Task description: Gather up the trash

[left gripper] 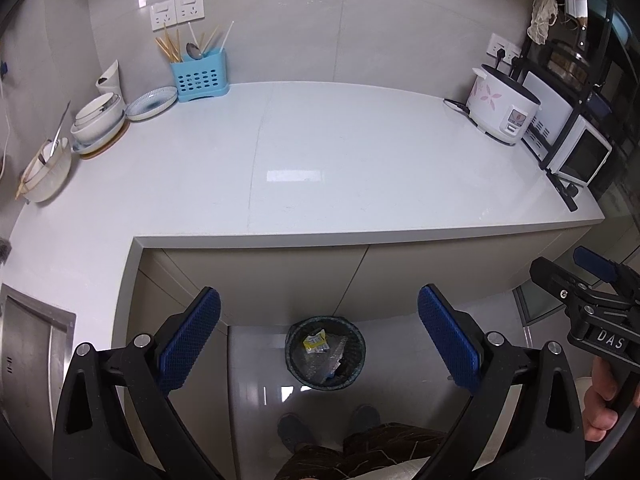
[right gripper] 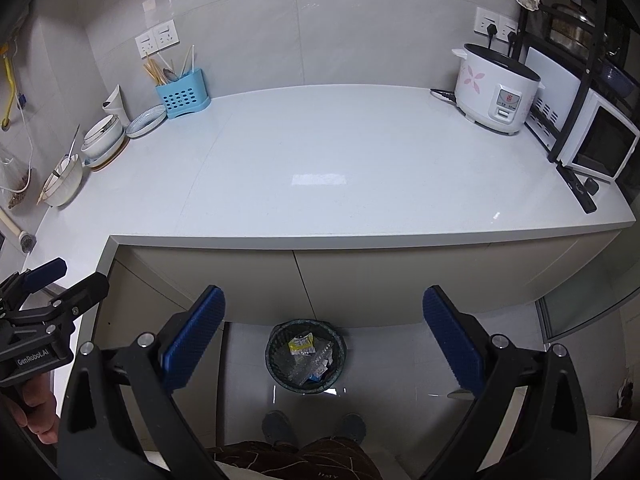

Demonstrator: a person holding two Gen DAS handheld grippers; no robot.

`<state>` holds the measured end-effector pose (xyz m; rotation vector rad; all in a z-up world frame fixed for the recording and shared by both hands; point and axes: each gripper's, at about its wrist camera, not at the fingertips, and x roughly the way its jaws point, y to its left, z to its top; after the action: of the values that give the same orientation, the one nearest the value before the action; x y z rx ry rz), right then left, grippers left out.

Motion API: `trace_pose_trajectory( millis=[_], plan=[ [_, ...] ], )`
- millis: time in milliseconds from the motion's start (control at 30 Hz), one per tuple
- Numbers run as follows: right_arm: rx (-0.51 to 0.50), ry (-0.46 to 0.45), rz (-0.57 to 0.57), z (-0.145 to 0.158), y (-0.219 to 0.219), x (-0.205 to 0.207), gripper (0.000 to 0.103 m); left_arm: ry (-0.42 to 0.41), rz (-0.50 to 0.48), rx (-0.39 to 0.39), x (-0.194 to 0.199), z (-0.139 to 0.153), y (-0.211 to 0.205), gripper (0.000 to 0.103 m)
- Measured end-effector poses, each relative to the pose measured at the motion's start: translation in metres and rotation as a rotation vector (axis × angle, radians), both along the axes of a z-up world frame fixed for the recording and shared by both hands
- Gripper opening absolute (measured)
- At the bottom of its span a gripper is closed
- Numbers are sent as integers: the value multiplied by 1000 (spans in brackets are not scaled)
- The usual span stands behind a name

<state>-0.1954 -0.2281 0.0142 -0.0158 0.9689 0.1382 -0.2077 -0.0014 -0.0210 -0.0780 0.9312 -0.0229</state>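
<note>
Both tools stood wide and empty: the left tool [left gripper: 319, 340] and the right tool [right gripper: 324, 340] were held side by side above the floor, short of the worktop [left gripper: 320, 152] edge ahead. The bin [left gripper: 325, 354], directly below and between each tool's fingers, already held wrappers [left gripper: 316, 342]. No loose trash showed on the worktop, so collection appeared complete; any next move would call for finding further trash.

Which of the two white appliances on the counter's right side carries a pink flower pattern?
The rice cooker, round with a dark lid. The boxy microwave beside it is plain white with a dark window.
</note>
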Motion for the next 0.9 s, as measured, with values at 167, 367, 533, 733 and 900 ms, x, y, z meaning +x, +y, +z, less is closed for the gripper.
trace_pose_trajectory(
  millis=[167,367,533,733,900],
  plan=[
    [8,6,2,-2,-1,1,95,0,6,6,0,0,-2,97],
    [14,10,5,-3,-4,1,95,5,13,6,-1,1,-2,97],
    [12,11,12,-4,-4,-1,95,10,11,5,-1,1,-4,97],
    [9,11,16,-3,-3,-2,95,10,4,6,-1,2,-6,97],
    [10,7,13,-2,-4,-1,95,9,4,4,-1,4,-8,97]
  ],
)
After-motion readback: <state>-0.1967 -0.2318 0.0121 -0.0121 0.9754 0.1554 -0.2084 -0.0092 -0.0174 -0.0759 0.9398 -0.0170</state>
